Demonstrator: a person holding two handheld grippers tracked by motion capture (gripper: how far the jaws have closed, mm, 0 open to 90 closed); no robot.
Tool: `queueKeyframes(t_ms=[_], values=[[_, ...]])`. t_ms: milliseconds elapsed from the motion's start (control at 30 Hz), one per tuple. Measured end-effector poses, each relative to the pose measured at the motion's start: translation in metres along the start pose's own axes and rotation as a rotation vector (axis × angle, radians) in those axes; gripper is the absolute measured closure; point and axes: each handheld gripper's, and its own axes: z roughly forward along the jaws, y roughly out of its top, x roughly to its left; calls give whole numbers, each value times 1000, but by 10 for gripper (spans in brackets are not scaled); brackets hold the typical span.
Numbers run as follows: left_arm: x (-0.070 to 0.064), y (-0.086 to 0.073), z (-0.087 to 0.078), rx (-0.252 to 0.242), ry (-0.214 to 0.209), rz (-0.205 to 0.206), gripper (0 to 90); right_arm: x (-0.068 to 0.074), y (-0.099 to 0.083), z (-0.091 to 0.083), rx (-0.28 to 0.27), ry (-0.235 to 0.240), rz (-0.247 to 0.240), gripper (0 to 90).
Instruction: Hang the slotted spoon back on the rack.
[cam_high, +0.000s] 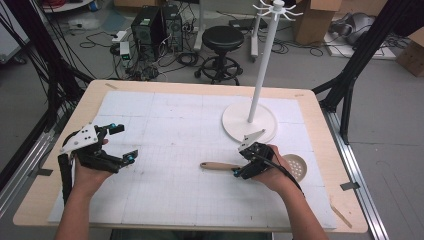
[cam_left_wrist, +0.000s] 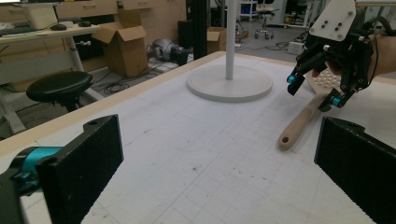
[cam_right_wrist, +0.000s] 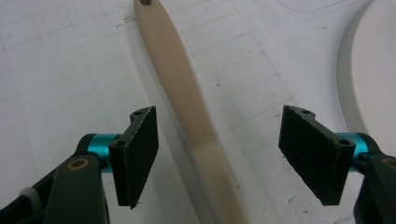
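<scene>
A skimmer spoon lies flat on the white gridded mat, its wooden handle (cam_high: 218, 165) pointing left and its white perforated head (cam_high: 296, 165) at the right. My right gripper (cam_high: 240, 168) hangs open just over the handle near the head. In the right gripper view the handle (cam_right_wrist: 182, 79) runs between the two pads of this gripper (cam_right_wrist: 224, 154), which do not touch it. My left gripper (cam_high: 125, 143) is held open above the mat at the left, with nothing between its jaws (cam_left_wrist: 219, 172). From there I see the right gripper (cam_left_wrist: 313, 91) and the spoon handle (cam_left_wrist: 299, 123).
A white hook stand rises from a round base (cam_high: 249, 122) just behind the right gripper; its base edge (cam_right_wrist: 373, 65) is close to the right jaw. The gridded mat (cam_high: 175, 130) covers most of the wooden table. A stool (cam_high: 222, 37) and boxes stand beyond the far edge.
</scene>
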Motion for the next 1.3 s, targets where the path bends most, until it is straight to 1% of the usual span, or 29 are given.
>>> queueKeyframes(t_ms=[100, 133, 167, 233, 433, 533, 567, 600, 800, 833, 900, 933, 1033, 1100, 1167, 1300], values=[[0, 0, 0, 2, 0, 0, 17, 0, 0, 1, 13, 14, -4, 349], [0, 0, 0, 2, -1, 0, 17, 0, 0, 3, 35, 14, -10, 373], [0, 0, 1, 0, -5, -1, 17, 0, 0, 3, 35, 14, -10, 373], [0, 0, 1, -1, -6, 3, 17, 1, 1, 5, 54, 19, -13, 407], [-1, 0, 3, 1, -9, -2, 16, -1, 2, 12, 95, 37, 8, 501], [-1, 0, 3, 0, -13, 0, 17, -2, 1, 14, 110, 52, 22, 530], [-1, 0, 4, -4, -15, -1, 17, -2, 1, 15, 116, 56, 19, 538], [-1, 0, 4, -4, -16, 0, 17, -2, 1, 15, 120, 55, 23, 540], [-1, -1, 5, 3, -18, -3, 17, -4, 2, 15, 131, 68, 33, 556], [-1, 0, 5, 2, -21, 0, 17, -3, 2, 15, 131, 66, 35, 564], [-2, -1, 5, 3, -20, -1, 17, -3, 3, 15, 132, 61, 46, 611], [-2, -1, 5, 9, -20, 1, 17, -3, 3, 15, 132, 56, 42, 636], [-2, -1, 6, 8, -18, 2, 17, -2, 3, 15, 132, 58, 32, 644], [-2, -1, 6, 5, -19, 2, 17, -1, 4, 15, 140, 50, 34, 649], [-1, -1, 6, 8, -17, 3, 17, -1, 4, 15, 138, 52, 21, 656], [-1, -1, 5, 8, -17, 1, 17, 1, 6, 15, 153, 48, 7, 676]])
